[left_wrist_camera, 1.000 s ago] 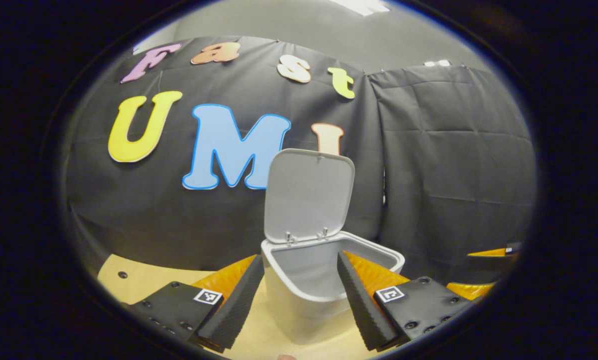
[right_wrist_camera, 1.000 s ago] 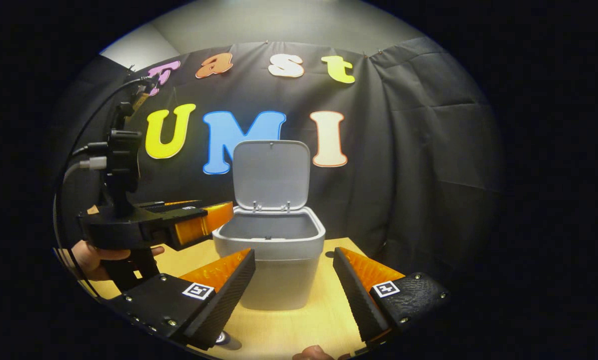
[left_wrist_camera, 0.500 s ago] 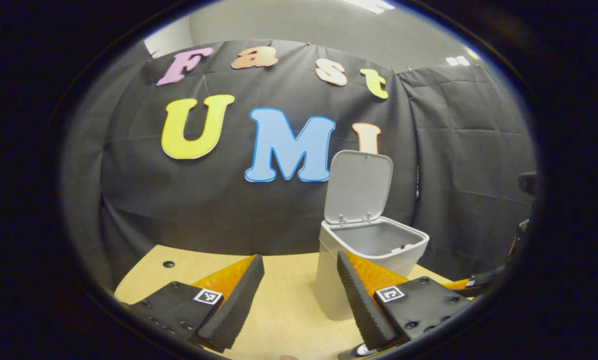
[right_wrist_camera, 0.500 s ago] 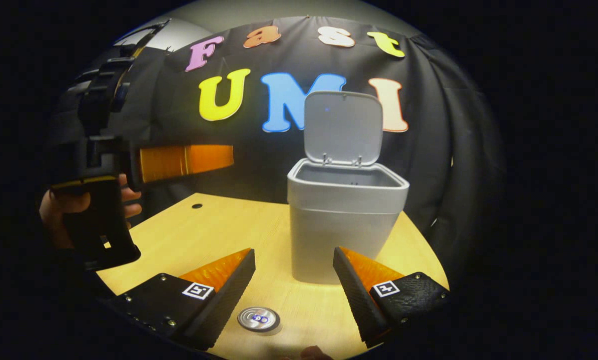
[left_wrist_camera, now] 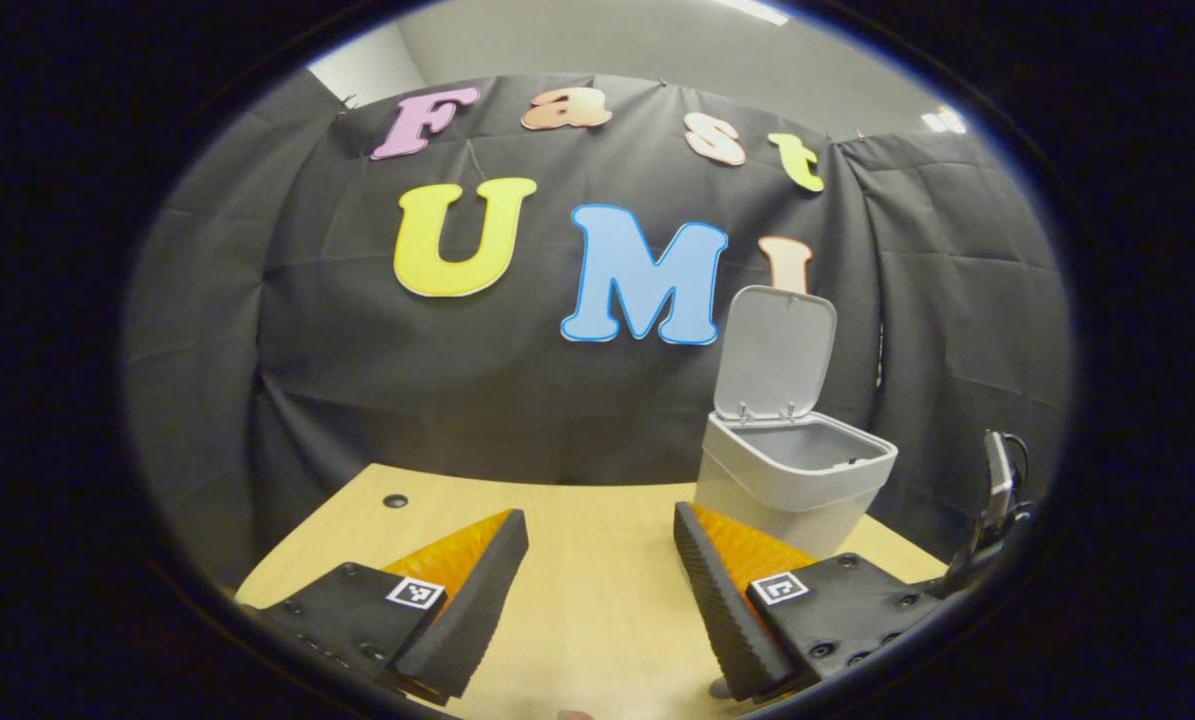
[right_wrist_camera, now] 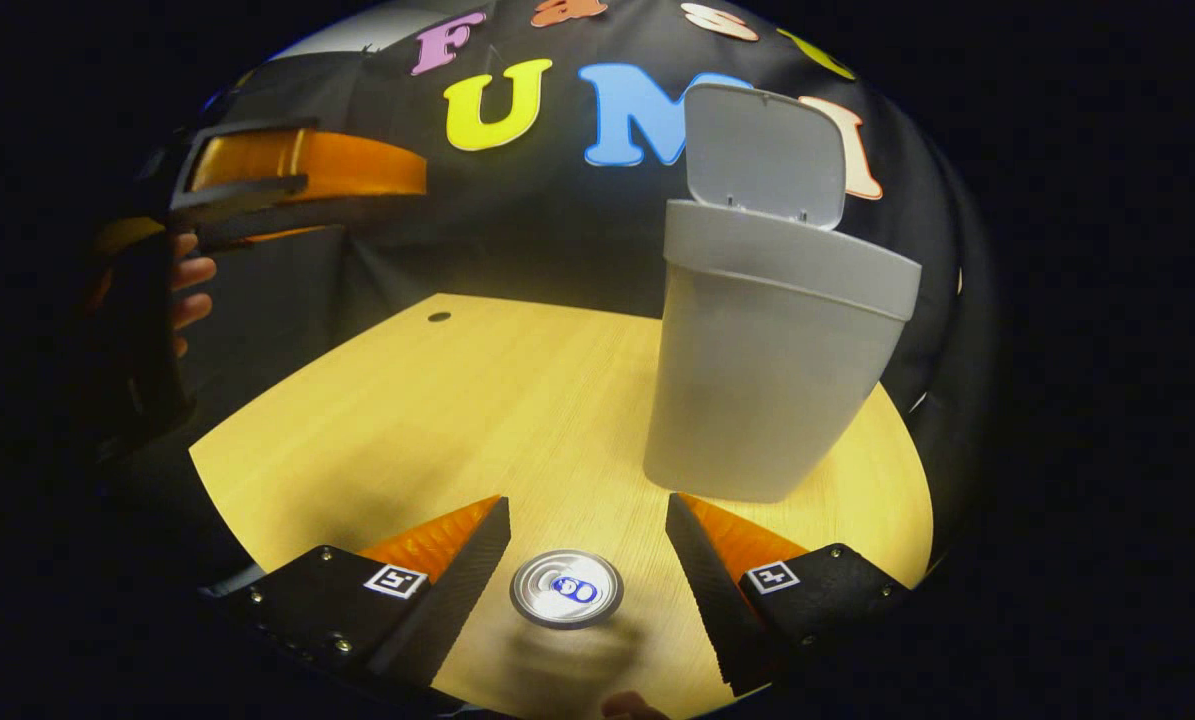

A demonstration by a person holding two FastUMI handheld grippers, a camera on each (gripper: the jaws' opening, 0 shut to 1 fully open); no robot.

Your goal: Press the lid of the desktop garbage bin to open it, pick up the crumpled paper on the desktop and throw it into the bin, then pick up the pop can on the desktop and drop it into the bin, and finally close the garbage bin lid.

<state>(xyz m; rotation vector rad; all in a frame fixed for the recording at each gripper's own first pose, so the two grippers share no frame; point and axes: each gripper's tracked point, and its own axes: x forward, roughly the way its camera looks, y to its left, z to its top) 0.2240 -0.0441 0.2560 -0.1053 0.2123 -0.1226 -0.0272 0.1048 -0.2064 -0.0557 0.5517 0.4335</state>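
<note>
Desktop (right_wrist_camera: 407, 400): can (right_wrist_camera: 567, 589) between tool (right_wrist_camera: 587, 560) fingers.

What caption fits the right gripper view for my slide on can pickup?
Open right gripper above upright pop can, open-lidded bin behind.

A recording booth: black cloth wall (left_wrist_camera: 357, 380) behind a pale wooden desktop (right_wrist_camera: 437, 420), ceiling light (left_wrist_camera: 757, 10) above.

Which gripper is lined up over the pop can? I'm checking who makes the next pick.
The right gripper: the pop can stands upright between its open fingers. The left gripper, also open, has bare table between its fingers.
</note>
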